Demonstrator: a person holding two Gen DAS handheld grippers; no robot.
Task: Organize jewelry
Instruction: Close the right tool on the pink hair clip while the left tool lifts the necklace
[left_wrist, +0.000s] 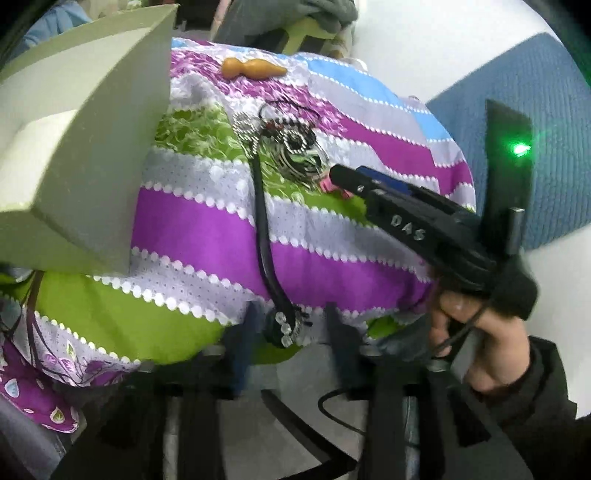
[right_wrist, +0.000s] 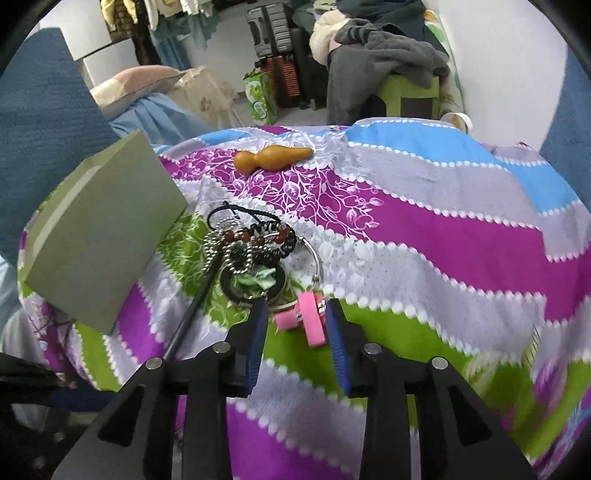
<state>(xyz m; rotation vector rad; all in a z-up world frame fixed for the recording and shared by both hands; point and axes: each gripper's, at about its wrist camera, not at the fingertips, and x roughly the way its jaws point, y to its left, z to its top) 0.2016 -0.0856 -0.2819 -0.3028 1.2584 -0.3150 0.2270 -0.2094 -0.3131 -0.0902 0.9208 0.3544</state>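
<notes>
A pile of jewelry (right_wrist: 255, 247) lies on the striped cloth: silver chains, red beads, a black ring, a metal bangle. It also shows in the left wrist view (left_wrist: 284, 144). A black strap (left_wrist: 264, 229) runs from the pile down to a rhinestone end (left_wrist: 286, 326) between the fingers of my left gripper (left_wrist: 291, 328), which looks open around it. A pink watch strap (right_wrist: 308, 319) lies between the blue-padded fingertips of my open right gripper (right_wrist: 295, 314), which also shows in the left wrist view (left_wrist: 343, 175).
A pale green box (right_wrist: 107, 236) stands at the left, close to the pile. An orange gourd-shaped piece (right_wrist: 271, 157) lies at the far side of the cloth (right_wrist: 424, 240). Blue cushions, clothes and a green stool lie beyond.
</notes>
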